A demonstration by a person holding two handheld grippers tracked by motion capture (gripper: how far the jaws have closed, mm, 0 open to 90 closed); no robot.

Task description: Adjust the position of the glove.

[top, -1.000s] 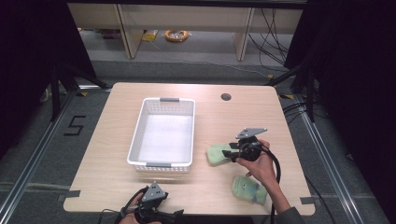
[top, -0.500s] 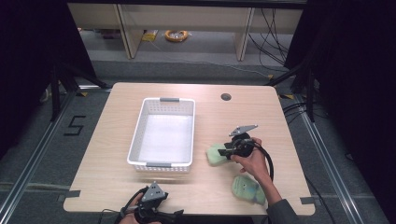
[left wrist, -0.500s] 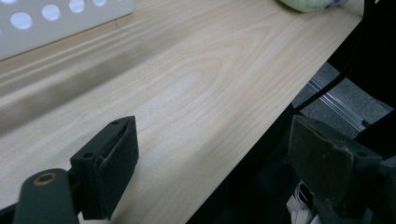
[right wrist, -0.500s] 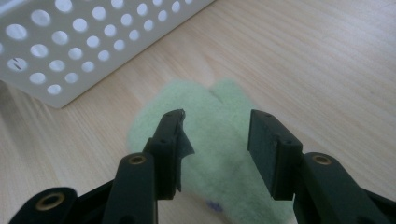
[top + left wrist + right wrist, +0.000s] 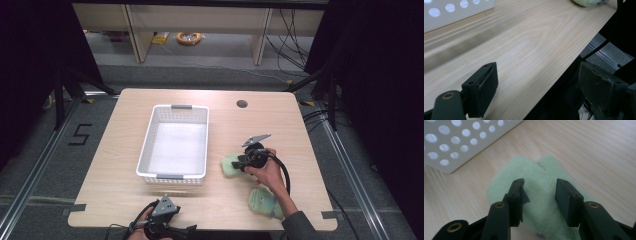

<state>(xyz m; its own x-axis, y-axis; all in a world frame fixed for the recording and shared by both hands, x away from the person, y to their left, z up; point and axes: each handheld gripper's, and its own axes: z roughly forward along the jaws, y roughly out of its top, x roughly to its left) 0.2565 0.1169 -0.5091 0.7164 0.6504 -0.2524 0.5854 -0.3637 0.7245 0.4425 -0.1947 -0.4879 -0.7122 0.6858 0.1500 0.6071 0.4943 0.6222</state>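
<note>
A pale green fluffy mitten [image 5: 229, 165] lies on the wooden table just right of the white perforated basket [image 5: 172, 176]. My right gripper [image 5: 240, 163] hovers low over it. In the right gripper view the mitten [image 5: 541, 167] sits beneath and between the jaws of the right gripper [image 5: 540, 187]; they have just been closing, but a gap remains and the pads do not pinch the fabric. A second green mitten [image 5: 264, 202] lies nearer the front edge. My left gripper [image 5: 175, 229] rests at the table's front edge, open and holding nothing [image 5: 539, 77].
The basket wall [image 5: 461, 142] stands close to the left of the mitten; the basket is empty inside. A round cable hole [image 5: 242, 104] sits at the table's far right. The left gripper view catches the basket's side [image 5: 454, 10] and the table's edge.
The right gripper has come down and leftward onto the mitten beside the basket, and its jaws have narrowed. The left gripper has stayed where it was.
</note>
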